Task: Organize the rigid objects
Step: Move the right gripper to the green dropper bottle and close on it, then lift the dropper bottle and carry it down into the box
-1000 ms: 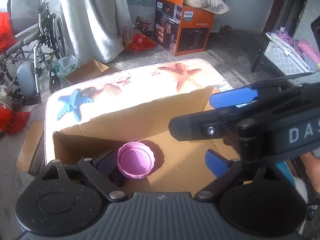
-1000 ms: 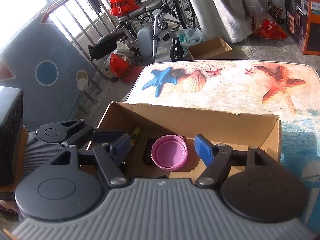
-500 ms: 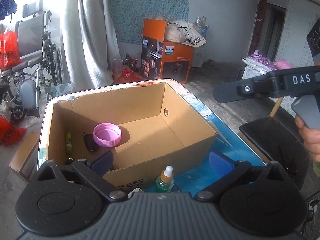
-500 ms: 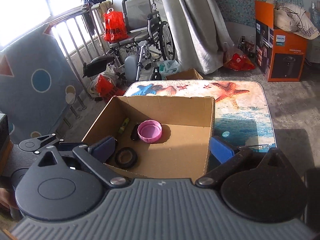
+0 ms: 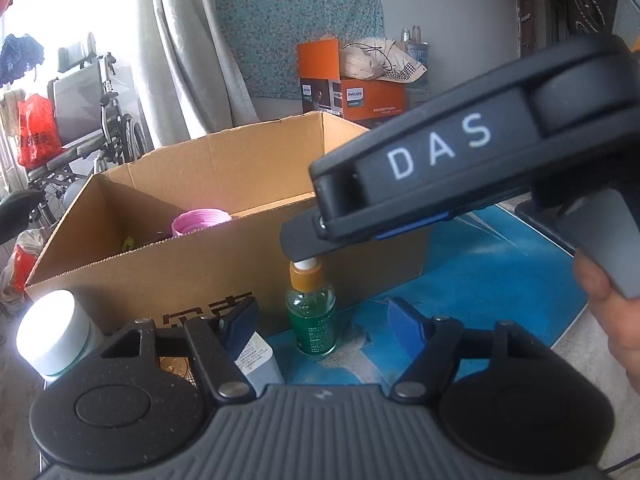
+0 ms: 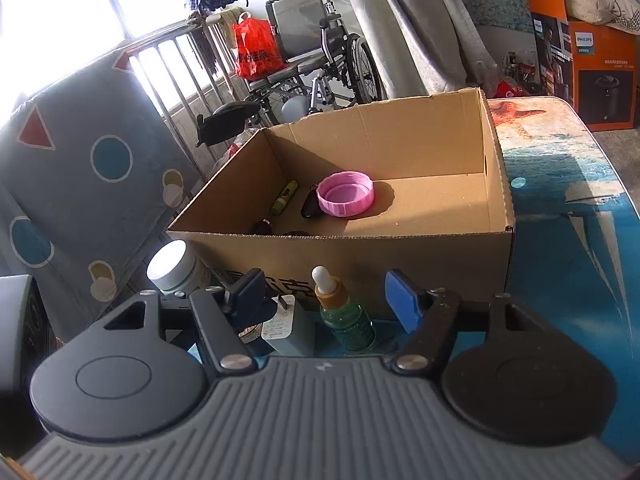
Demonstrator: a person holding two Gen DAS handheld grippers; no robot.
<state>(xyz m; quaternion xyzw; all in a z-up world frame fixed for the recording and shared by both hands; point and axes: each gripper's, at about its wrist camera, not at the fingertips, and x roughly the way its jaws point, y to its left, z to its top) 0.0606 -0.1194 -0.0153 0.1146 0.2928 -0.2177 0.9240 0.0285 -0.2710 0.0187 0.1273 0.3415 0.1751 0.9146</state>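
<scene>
An open brown cardboard box [image 6: 400,240] fills the centre of the right wrist view, standing on a table top printed with a blue sea and orange starfish [image 6: 560,208]. Inside, toward the left of the box floor, a pink ribbed plastic lid [image 6: 345,199] lies open side up, touching a small dark oval object [image 6: 310,205]; a slim yellow-green tube [image 6: 284,197] lies just beside them.

Low in the frame, in front of the box's near wall, a green glass dropper bottle with an amber collar and white bulb [image 6: 344,312] stands upright between the blue-padded fingers of the right gripper [image 6: 324,300], whose jaws stand wide and hold nothing. To its left stand a grey-blue rectangular pack with a white label [image 6: 286,330] and, at the box's near left corner, a white-lidded round jar [image 6: 174,268].

In the left wrist view the left gripper [image 5: 320,316], jaws also wide and empty, faces the same bottle [image 5: 311,312] at lower centre. The right gripper's black body marked "DAS" [image 5: 460,168] crosses the upper right, a finger tip over the bottle's white bulb; contact cannot be told. An orange appliance carton [image 5: 352,92] sits in the background.
</scene>
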